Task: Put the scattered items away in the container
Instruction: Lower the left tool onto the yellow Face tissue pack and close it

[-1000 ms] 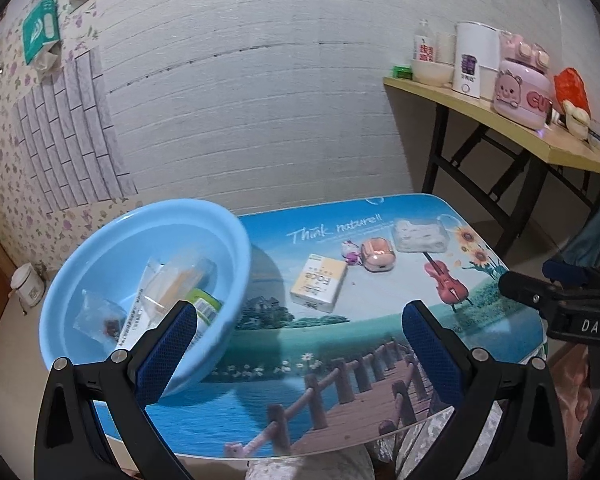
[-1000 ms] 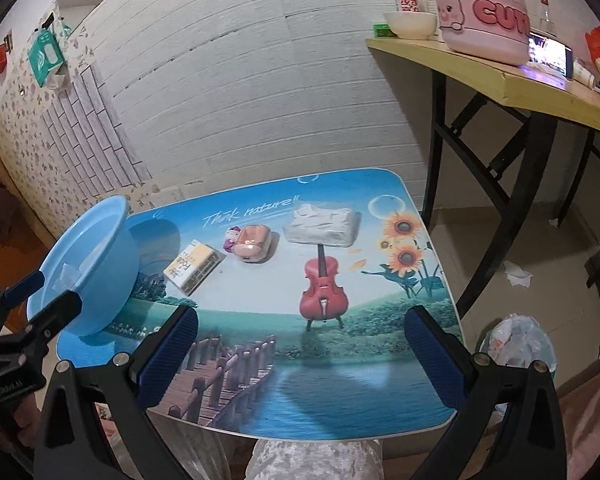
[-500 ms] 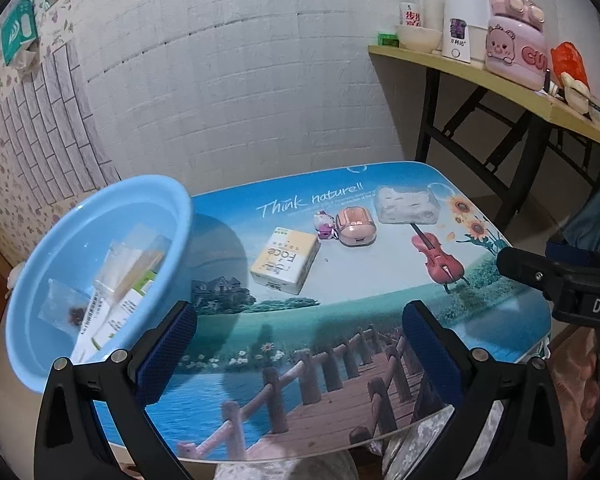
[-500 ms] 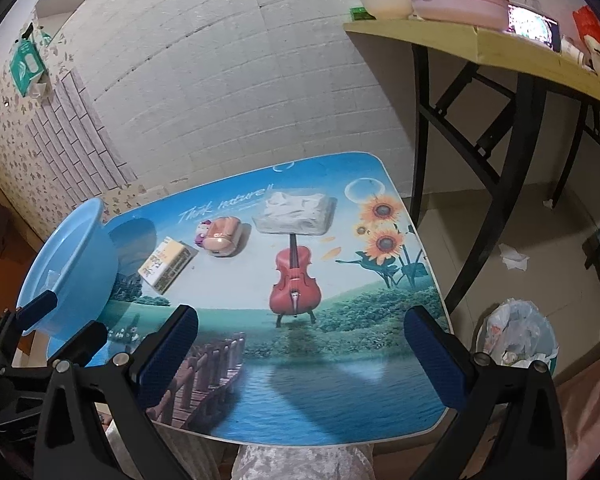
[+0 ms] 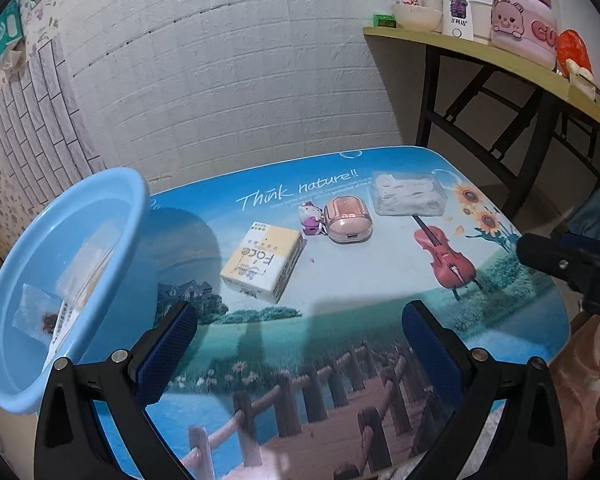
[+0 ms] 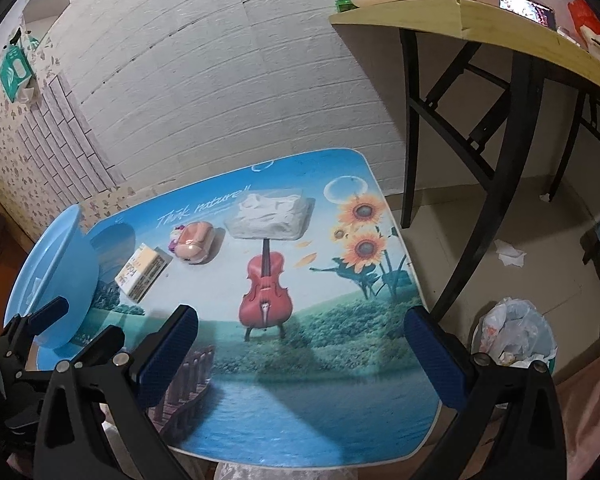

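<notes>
Left gripper has swung off the basin, wide open and empty, tissue pack now dead ahead, probably next.

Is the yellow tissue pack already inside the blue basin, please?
No, the yellow tissue pack lies on the table beside the blue basin.

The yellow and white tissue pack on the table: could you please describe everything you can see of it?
The tissue pack is a small soft rectangular packet, yellow and white, printed "Face" on top. It lies flat and unopened, as far as shows, on the printed table, turned at an angle. It sits between the blue basin and the pink earbud case, touching neither. No gripper holds it.
</notes>
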Demonstrator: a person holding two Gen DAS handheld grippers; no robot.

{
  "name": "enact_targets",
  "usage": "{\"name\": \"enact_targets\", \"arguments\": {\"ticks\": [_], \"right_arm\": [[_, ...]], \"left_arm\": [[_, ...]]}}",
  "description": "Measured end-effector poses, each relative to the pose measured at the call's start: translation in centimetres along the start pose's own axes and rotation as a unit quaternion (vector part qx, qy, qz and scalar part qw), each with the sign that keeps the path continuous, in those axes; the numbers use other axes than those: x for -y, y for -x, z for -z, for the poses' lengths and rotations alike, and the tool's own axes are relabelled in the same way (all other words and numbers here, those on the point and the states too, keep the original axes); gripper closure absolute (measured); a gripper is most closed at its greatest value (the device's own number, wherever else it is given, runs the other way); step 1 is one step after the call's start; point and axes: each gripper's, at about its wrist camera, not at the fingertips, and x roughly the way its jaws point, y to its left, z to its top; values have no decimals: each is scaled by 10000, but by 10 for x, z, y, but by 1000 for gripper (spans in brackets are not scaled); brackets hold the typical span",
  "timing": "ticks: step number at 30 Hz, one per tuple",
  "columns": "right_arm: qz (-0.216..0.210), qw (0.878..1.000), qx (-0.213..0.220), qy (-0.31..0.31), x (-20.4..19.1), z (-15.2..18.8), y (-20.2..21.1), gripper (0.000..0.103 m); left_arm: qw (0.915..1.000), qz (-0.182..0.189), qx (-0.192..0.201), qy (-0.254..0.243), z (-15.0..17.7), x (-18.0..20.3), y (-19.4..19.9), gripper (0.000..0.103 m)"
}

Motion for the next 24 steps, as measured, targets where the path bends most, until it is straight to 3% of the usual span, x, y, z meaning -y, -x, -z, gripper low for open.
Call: {"name": "enact_targets", "arguments": {"ticks": [13, 24], "right_arm": [[22, 9999, -142, -60, 9, -3, -19, 0], [18, 9998, -188, -76, 7, -4, -28, 0]], "left_arm": [[9997, -161, -192, -19, -7, -1, -36, 3], [9994, -80, -338, 54, -15, -10, -55, 4]]}}
